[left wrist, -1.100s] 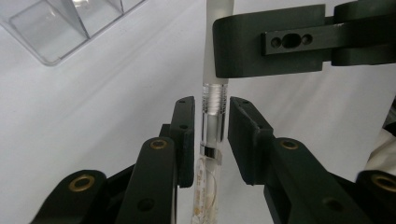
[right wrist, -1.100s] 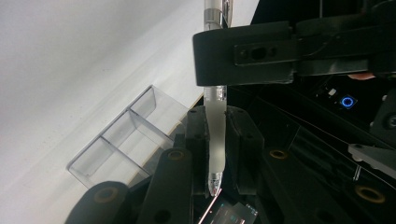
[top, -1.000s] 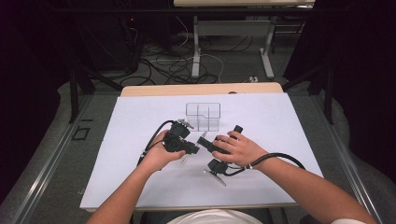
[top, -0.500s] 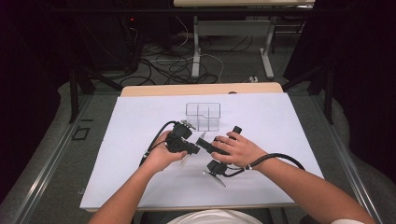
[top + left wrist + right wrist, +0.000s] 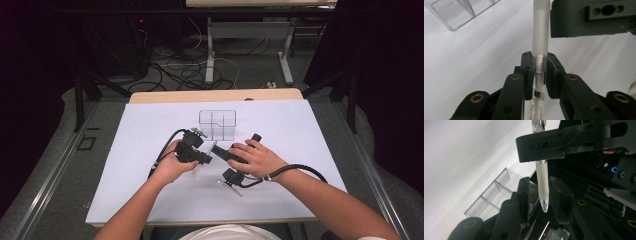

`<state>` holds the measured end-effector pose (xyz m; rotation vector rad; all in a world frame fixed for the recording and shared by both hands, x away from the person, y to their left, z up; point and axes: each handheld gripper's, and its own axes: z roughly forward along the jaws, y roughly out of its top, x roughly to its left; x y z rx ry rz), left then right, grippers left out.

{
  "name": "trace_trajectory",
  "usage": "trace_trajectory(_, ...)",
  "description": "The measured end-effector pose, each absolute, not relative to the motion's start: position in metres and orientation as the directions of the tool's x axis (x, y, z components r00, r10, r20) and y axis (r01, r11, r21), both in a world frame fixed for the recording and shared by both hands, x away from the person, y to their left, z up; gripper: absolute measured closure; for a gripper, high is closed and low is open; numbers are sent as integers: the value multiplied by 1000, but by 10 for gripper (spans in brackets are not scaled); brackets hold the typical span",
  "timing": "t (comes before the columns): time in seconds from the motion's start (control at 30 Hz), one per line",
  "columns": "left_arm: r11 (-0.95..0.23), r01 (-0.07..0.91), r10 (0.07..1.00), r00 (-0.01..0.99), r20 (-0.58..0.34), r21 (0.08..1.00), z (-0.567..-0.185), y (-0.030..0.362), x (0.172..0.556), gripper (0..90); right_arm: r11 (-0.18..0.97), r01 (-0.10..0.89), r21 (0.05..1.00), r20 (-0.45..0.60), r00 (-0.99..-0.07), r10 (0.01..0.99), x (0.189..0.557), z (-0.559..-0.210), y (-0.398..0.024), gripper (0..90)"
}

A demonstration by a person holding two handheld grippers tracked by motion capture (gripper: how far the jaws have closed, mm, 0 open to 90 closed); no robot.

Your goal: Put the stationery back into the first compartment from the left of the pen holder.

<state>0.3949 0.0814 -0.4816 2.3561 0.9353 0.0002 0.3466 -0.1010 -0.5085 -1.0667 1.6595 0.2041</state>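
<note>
Left tongs [image 5: 539, 68] clamped the pen [image 5: 540, 37] at its threaded middle, above the desk [image 5: 150, 150]. Pen's frosted tip end ran straight betw. right tongs [image 5: 541, 202], just opening, pads apart from it; tray [image 5: 218, 124] just beyond.

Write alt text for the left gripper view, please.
The left gripper is shut on a clear pen at its threaded part. A clear tray lies on the white table at upper left.
</note>
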Motion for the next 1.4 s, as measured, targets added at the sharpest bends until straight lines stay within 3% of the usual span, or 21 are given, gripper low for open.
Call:
trace_trajectory(0.13,-561,633,635,743,-213,534,-481,86,396,791,596,-724,-347,-848,-29,-529,349,-505,-100,638)
trace_trajectory(0.4,-532,645,654,725,-218,550,-481,95,400,791,698,-694,-175,-882,-204,-424,350,-501,-105,579)
trace_trajectory(0.67,-514,633,651,727,-217,579,-478,99,401,791,741,-667,80,-912,-349,-215,347,-495,-111,491)
trace_trajectory(0.9,-492,632,655,722,-223,599,-473,102,403,791,774,-544,323,-861,-508,2,344,-489,-117,432)
trace_trajectory(1.17,-446,624,664,711,-230,642,-467,104,405,791,726,-316,611,-681,-677,279,349,-491,-131,338)
trace_trajectory(1.4,-398,619,669,701,-247,677,-465,103,406,790,679,-141,721,-532,-740,412,355,-498,-143,253)
